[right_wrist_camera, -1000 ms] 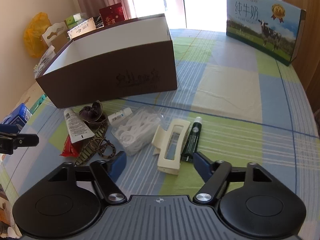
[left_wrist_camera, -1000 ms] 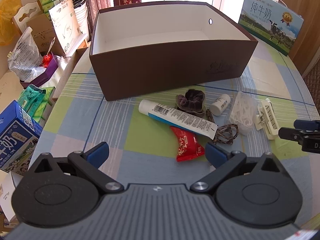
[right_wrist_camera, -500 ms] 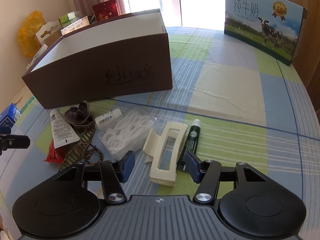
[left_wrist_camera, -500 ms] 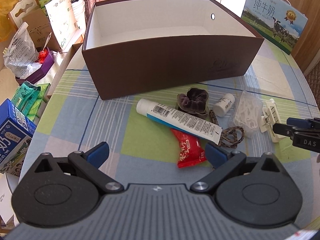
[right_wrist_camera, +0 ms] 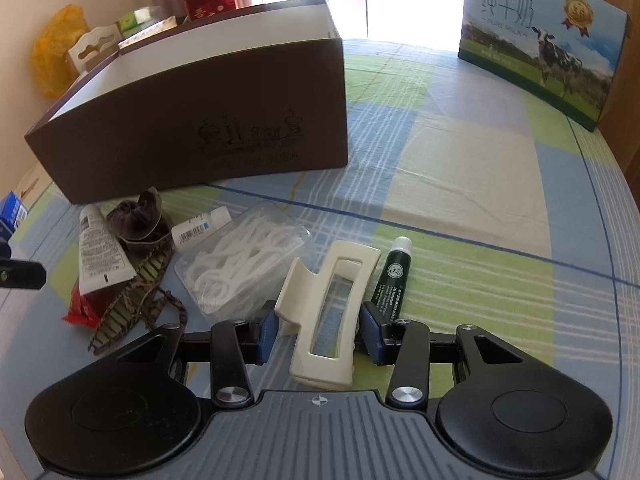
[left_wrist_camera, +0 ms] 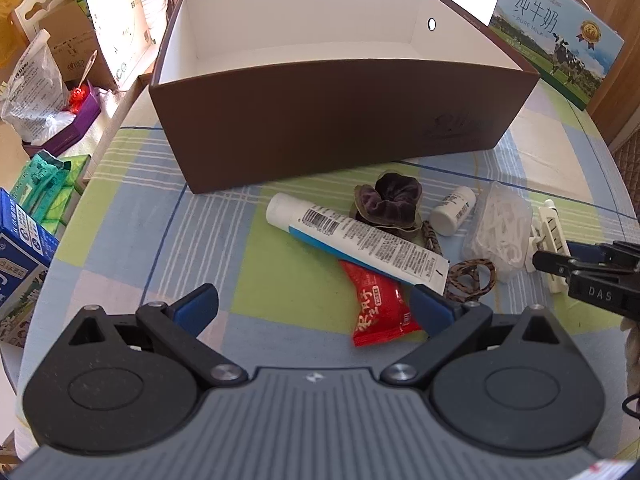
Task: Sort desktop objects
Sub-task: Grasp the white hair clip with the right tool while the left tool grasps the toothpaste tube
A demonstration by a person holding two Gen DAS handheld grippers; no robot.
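The brown box (left_wrist_camera: 336, 120) is taken as the landmark: it stands open-topped on the checked tablecloth (right_wrist_camera: 460, 152), its white inside bare as far as can be seen. In front of the box a cluster of small things is spread. A white tube (left_wrist_camera: 356, 242) is laid slantwise over a red snack packet (left_wrist_camera: 378, 312), and a dark velvet scrunchie (left_wrist_camera: 386, 204) is seen just behind the tube, nearer the box. Beside the scrunchie a small white bottle (left_wrist_camera: 454, 210) lies on its side, with a clear bag of floss picks (right_wrist_camera: 244, 256) next to it and a patterned hair band (right_wrist_camera: 136, 292) in front. Farther from the box, a cream hair claw (right_wrist_camera: 332, 308) is bracketed by the right gripper (right_wrist_camera: 320, 330), whose blue pads are drawn narrow against its sides; a dark green tube (right_wrist_camera: 394, 276) lies just beside the claw. The left gripper (left_wrist_camera: 316, 304) is held wide and holds nothing, above the cloth in front of the box, the red packet lying between its fingers.
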